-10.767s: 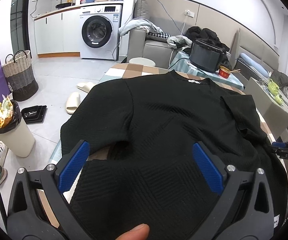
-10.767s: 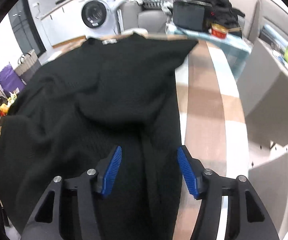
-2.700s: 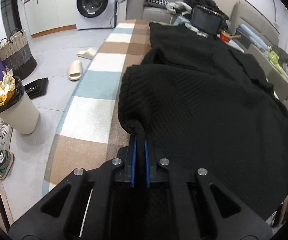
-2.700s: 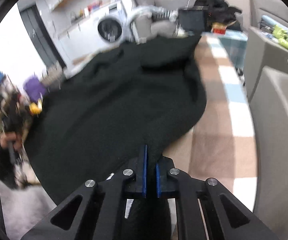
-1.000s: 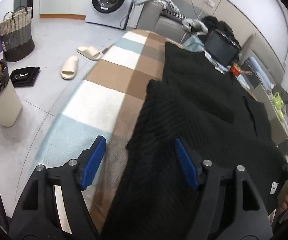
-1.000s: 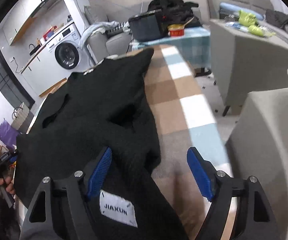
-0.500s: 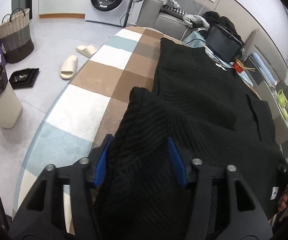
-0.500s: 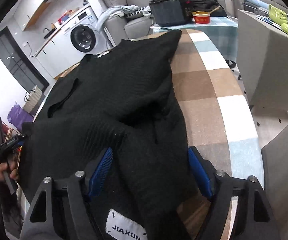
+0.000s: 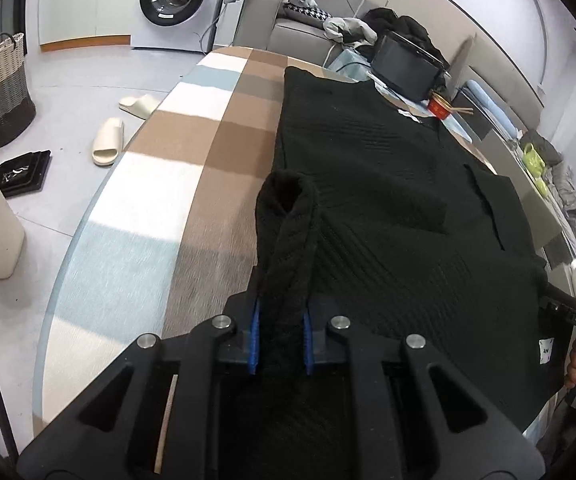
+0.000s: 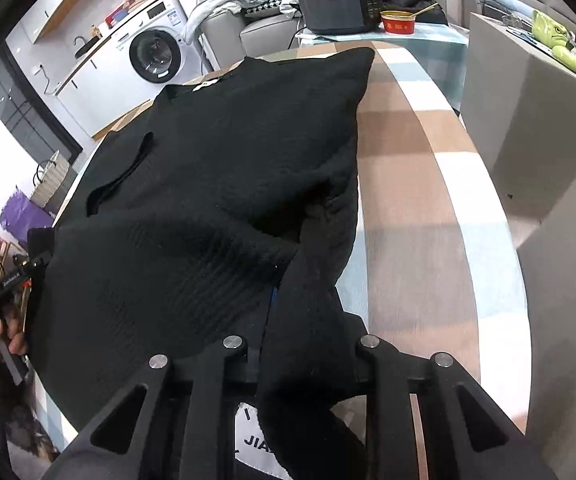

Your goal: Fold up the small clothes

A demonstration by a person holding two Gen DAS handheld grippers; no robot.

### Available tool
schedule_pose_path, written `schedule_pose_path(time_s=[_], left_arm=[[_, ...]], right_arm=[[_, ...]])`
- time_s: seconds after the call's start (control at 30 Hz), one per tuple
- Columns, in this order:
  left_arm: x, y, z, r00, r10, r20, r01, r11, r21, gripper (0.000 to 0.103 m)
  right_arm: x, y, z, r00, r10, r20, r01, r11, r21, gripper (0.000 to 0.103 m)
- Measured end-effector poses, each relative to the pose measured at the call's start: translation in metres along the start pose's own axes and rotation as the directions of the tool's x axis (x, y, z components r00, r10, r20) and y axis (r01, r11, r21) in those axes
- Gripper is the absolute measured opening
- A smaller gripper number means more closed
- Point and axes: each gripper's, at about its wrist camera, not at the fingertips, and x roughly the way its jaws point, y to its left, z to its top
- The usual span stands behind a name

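Black knit top (image 9: 387,200) lies spread on our checked bench (image 9: 192,152), sleeves already turned in and the hem-to-collar fold still ahead, we judge. Our left gripper (image 9: 280,336) and right gripper (image 10: 307,320) angle steeply down at the near hem corners, jaws closing on bunched fabric.
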Motion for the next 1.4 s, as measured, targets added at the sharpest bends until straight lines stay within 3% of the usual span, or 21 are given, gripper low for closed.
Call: schedule_pose_path(time_s=[0.03, 0.1, 0.13, 0.17, 0.27, 0.33, 0.5, 0.7, 0.73, 0.77, 0.8, 0.83, 1.07, 1.2, 1.37, 1.4], left_arm=[[-0.004, 0.001, -0.004, 1.0, 0.003, -0.004, -0.003, 1.0, 0.003, 0.014], [-0.011, 0.001, -0.012, 1.0, 0.012, -0.008, -0.012, 1.0, 0.008, 0.016], [-0.015, 0.002, -0.017, 1.0, 0.019, -0.01, -0.019, 1.0, 0.003, 0.024], [-0.018, 0.004, -0.021, 0.999, 0.031, -0.011, -0.031, 0.999, -0.006, 0.032], [-0.03, 0.007, -0.034, 0.999, 0.039, -0.004, -0.039, 0.998, -0.045, 0.038], [-0.036, 0.006, -0.041, 0.998, 0.053, -0.013, -0.054, 0.997, -0.054, 0.04], [-0.048, -0.004, -0.057, 0.995, 0.09, -0.044, -0.092, 0.995, -0.037, 0.04], [-0.053, -0.01, -0.064, 0.994, 0.097, -0.05, -0.098, 0.995, -0.015, 0.04], [-0.052, -0.011, -0.064, 0.994, 0.1, -0.048, -0.101, 0.995, -0.006, 0.038], [-0.052, -0.012, -0.065, 0.993, 0.112, -0.042, -0.112, 0.994, 0.01, 0.024], [-0.052, -0.012, -0.066, 0.991, 0.125, -0.043, -0.125, 0.992, 0.021, 0.013], [-0.053, -0.011, -0.065, 0.991, 0.121, -0.048, -0.12, 0.993, 0.022, 0.006], [-0.102, -0.002, -0.071, 0.999, 0.031, 0.043, -0.031, 1.0, -0.003, 0.004], [-0.124, -0.001, -0.067, 0.998, -0.002, 0.069, 0.003, 1.0, -0.021, 0.004], [-0.148, -0.004, -0.055, 0.991, -0.035, 0.129, 0.039, 0.999, -0.03, 0.004], [-0.15, -0.005, -0.052, 0.99, -0.033, 0.135, 0.037, 0.999, -0.026, 0.004]], right_arm=[[-0.002, 0.001, -0.002, 1.0, -0.008, 0.002, 0.008, 1.0, -0.008, 0.026], [-0.005, -0.001, -0.003, 1.0, 0.002, -0.003, -0.002, 1.0, 0.003, 0.05], [-0.014, -0.008, -0.005, 0.999, 0.04, 0.007, -0.041, 0.999, 0.031, 0.058], [-0.019, -0.011, -0.006, 0.998, 0.056, 0.022, -0.057, 0.998, 0.038, 0.058], [-0.043, -0.027, -0.017, 0.994, 0.096, 0.061, -0.098, 0.995, 0.031, 0.061], [-0.049, -0.039, -0.027, 0.994, 0.099, 0.039, -0.101, 0.994, 0.035, 0.062], [-0.047, -0.054, -0.052, 0.985, 0.173, -0.026, -0.17, 0.983, 0.071, 0.062], [-0.045, -0.039, -0.073, 0.979, 0.193, -0.058, -0.195, 0.981, -0.017, 0.061], [-0.046, -0.035, -0.075, 0.983, 0.179, -0.052, -0.181, 0.983, -0.035, 0.056], [-0.046, -0.035, -0.078, 0.984, 0.172, -0.055, -0.175, 0.983, -0.053, 0.046], [-0.046, -0.035, -0.079, 0.985, 0.168, -0.049, -0.17, 0.984, -0.055, 0.02], [-0.046, -0.037, -0.081, 0.987, 0.152, -0.041, -0.154, 0.987, -0.048, 0.012], [-0.093, -0.043, -0.094, 0.972, 0.227, 0.055, -0.222, 0.972, -0.075, 0.008], [-0.133, -0.054, -0.105, 0.926, 0.342, 0.163, -0.336, 0.94, -0.062, 0.008], [-0.179, -0.082, -0.113, 0.805, 0.471, 0.361, -0.49, 0.87, -0.043, 0.006], [-0.185, -0.087, -0.114, 0.793, 0.468, 0.389, -0.49, 0.87, -0.048, 0.006]])
